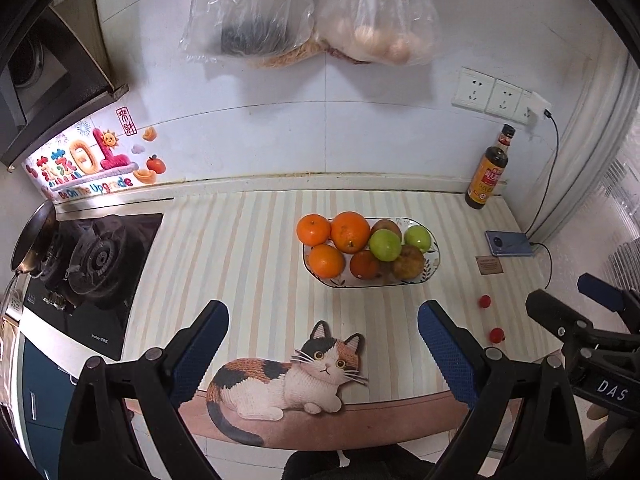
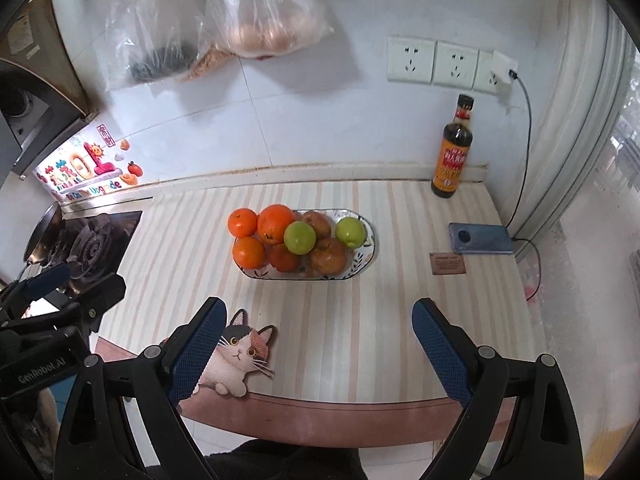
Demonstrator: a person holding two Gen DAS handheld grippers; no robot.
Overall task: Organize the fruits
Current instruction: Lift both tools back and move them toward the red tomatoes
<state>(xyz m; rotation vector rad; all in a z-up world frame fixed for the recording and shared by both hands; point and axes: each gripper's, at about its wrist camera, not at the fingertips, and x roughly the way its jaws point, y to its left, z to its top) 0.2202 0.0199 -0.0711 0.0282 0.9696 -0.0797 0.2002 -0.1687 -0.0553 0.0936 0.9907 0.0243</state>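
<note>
An oval plate (image 1: 433, 261) sits on the striped counter mat (image 1: 240, 248), piled with fruit: four oranges (image 1: 350, 232) on its left half, two green apples (image 1: 385, 245) and two brownish fruits (image 1: 408, 262) on its right half, all touching one another. Two small red fruits (image 1: 485, 301) lie loose on the mat to the right of the plate, well apart from it. The left gripper (image 1: 323, 344) hovers over the near edge of the counter, above a cat picture (image 1: 288, 376), with its jaws spread wide and nothing between them. The right gripper (image 2: 316, 344) hangs beside it, jaws likewise wide apart and empty. A dark sauce bottle (image 2: 452, 152) stands by the wall, a phone (image 2: 480, 239) lies near the corner, and a gas stove (image 1: 92, 264) sits left of the mat.
</note>
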